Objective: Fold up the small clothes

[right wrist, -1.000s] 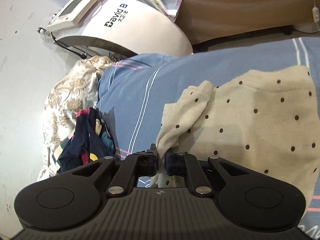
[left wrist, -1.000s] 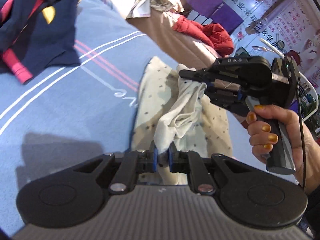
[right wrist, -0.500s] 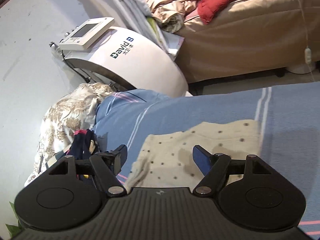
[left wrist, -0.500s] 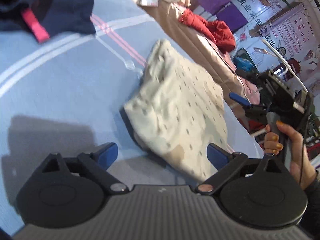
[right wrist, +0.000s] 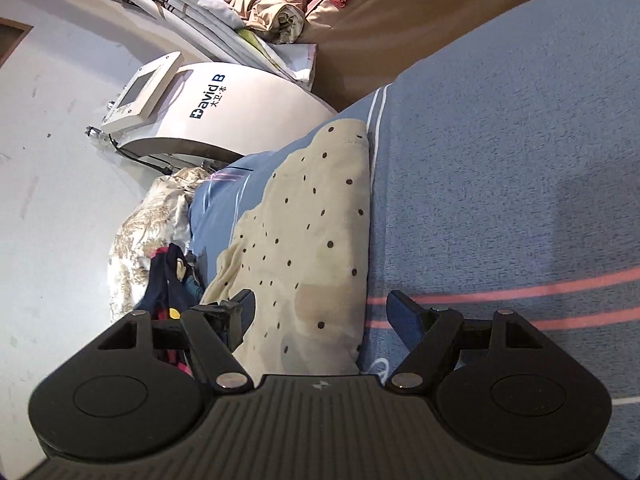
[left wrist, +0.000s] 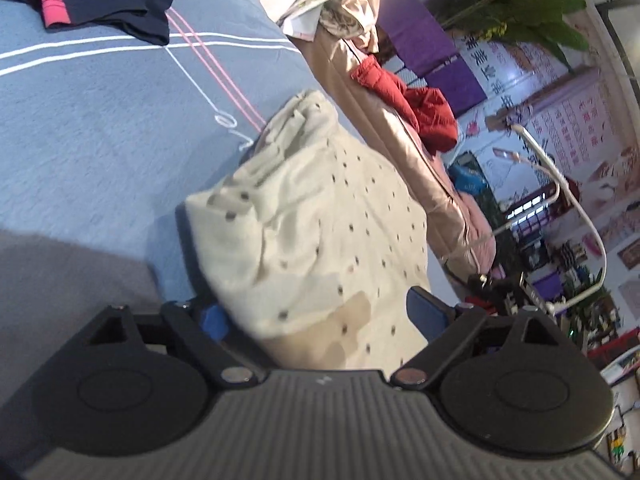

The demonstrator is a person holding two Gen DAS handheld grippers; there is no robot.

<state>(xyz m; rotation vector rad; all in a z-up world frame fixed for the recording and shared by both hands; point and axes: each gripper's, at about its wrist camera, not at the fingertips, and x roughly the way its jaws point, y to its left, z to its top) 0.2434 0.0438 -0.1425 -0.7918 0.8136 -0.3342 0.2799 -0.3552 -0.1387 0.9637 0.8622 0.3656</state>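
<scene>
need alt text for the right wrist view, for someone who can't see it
A cream polka-dot garment lies folded on a blue striped bedspread, between the wide-open fingers of the right gripper, which grips nothing. Dark clothes lie at left, a white machine behind.

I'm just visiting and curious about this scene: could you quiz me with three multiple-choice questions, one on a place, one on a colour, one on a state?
1. Where does the cream dotted garment lie?
A on the blue striped cover
B on the floor
C on a chair

2. What colour is the jacket on the far bed?
A green
B red
C white

3. How are the right gripper jaws?
A clamped on cloth
B open
C out of view

Answers: 1 A, blue cover surrounds it. 2 B, plainly red. 3 B, pads stand wide apart, gripping nothing.
</scene>
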